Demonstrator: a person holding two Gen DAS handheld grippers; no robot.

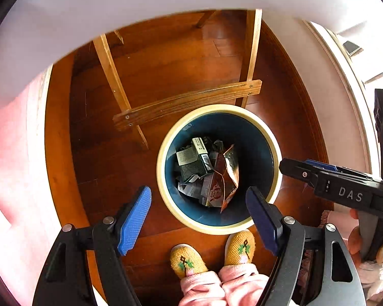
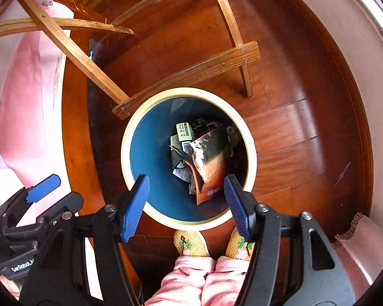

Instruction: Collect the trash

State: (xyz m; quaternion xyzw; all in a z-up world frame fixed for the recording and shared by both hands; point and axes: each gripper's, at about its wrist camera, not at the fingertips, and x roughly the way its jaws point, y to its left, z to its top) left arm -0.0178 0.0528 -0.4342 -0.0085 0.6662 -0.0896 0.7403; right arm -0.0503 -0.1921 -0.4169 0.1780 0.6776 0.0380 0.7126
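Note:
A round bin (image 1: 163, 176) with a cream rim and blue inside stands on the wooden floor; the right wrist view shows the same bin (image 2: 150, 153). In it lie an orange snack bag (image 1: 224, 178) (image 2: 209, 163), small cartons (image 1: 191, 160) (image 2: 183, 131) and crumpled paper. My left gripper (image 1: 199, 214) hangs open above the bin's near edge, nothing between its blue pads. My right gripper (image 2: 186, 204) is open too, over the bin's near rim, and empty. The right gripper's body (image 1: 344, 188) also shows at the right of the left wrist view.
A wooden chair frame (image 1: 186, 102) (image 2: 191, 74) stands just behind the bin. A person's feet in yellow slippers (image 1: 212, 252) (image 2: 191, 242) and pink trouser legs are right by the bin. Pink fabric (image 2: 25, 89) lies on the left; a white tabletop (image 1: 115, 12) overhangs above.

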